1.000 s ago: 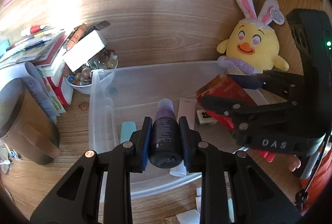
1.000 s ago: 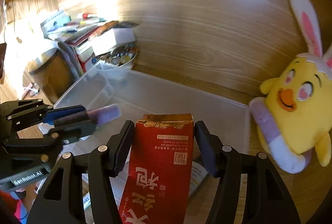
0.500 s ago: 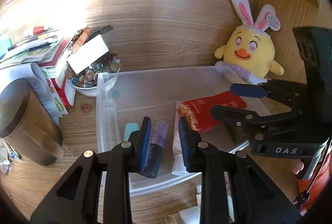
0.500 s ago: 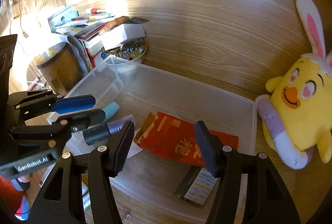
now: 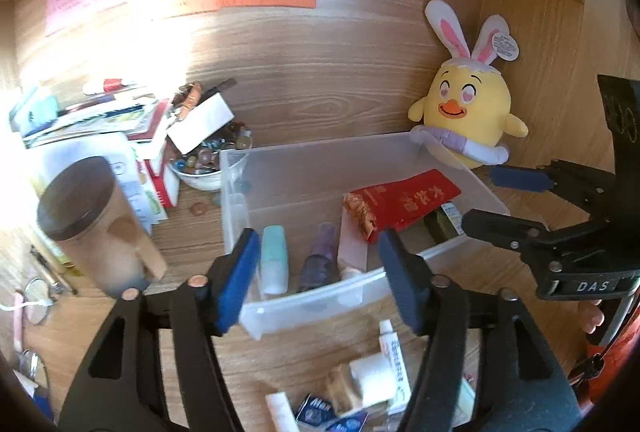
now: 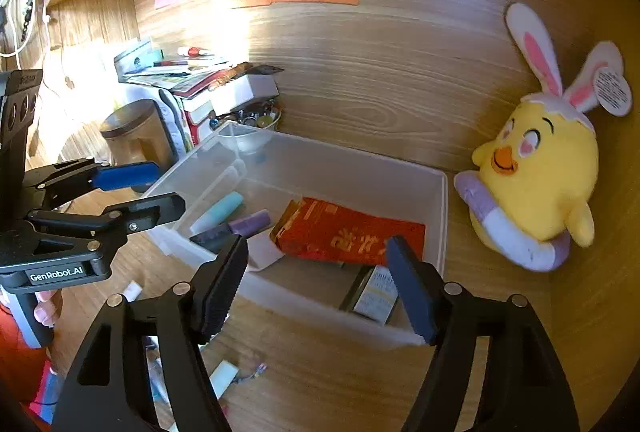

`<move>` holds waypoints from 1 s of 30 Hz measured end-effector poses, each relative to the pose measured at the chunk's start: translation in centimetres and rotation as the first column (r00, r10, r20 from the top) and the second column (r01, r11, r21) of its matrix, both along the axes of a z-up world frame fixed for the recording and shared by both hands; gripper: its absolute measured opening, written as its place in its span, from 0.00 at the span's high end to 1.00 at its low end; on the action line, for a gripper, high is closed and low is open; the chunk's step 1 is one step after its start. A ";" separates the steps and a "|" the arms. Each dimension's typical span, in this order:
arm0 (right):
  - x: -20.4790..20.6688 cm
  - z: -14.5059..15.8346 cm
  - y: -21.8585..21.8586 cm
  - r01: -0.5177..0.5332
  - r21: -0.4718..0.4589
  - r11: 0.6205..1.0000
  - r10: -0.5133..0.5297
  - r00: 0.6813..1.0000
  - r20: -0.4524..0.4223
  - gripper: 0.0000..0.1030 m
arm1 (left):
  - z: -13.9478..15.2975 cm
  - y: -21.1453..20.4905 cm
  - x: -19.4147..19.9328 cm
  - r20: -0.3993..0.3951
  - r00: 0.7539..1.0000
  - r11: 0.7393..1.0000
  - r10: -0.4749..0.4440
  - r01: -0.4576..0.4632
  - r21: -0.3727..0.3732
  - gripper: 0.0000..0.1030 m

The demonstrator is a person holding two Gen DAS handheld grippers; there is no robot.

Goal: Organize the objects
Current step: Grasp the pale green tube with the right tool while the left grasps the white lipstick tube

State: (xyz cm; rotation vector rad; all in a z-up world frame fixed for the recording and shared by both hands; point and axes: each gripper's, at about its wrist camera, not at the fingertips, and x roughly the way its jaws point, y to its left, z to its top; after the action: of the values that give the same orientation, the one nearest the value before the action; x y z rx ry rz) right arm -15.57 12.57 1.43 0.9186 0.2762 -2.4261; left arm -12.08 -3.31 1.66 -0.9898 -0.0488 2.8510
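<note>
The left gripper stands with its jaws apart and nothing between the blue pads; they have just been opening. The purple bottle lies free in the clear plastic bin, at twelve o'clock from the fingertips. Just beside it at nine o'clock lies a teal tube, and at three o'clock a pale pink tube.

The right gripper is likewise spread, its jaws having just been opening too, and grips nothing. The red packet lies flat on the bin's floor at twelve o'clock from its tips. A small dark box with a white label rests at the packet's six o'clock, partly under it.

Outside the bin, a yellow chick plush with rabbit ears sits at three o'clock against the wooden wall. At ten o'clock stand a bowl of beads, stacked books and a wooden-lidded jar.
</note>
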 end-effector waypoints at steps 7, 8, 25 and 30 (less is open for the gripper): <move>2.5 -0.8 0.6 -0.006 -0.050 0.999 0.007 1.000 0.017 0.29 | -0.6 -0.4 2.6 0.001 1.000 1.000 0.021 -0.021 -0.018 0.21; 2.8 -1.0 0.7 -0.004 -0.058 0.998 0.005 1.000 0.024 0.29 | -0.8 -0.5 2.9 0.004 1.000 0.999 0.024 -0.024 -0.023 0.20; 6.1 -5.5 1.9 0.060 -0.146 0.987 -0.035 0.985 0.168 0.28 | -6.2 -2.6 7.4 0.132 0.986 0.995 0.103 -0.100 -0.026 0.11; 7.2 -6.8 1.6 0.080 -0.143 0.986 -0.051 0.979 0.195 0.28 | -7.4 -2.3 8.3 0.159 0.983 0.994 0.098 -0.090 -0.057 0.11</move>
State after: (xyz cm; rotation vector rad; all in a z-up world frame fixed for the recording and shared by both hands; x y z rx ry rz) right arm -8.37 14.17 -5.38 1.0971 -0.0073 -2.3589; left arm -3.77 -5.58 -5.71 -1.2593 -0.0403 2.8616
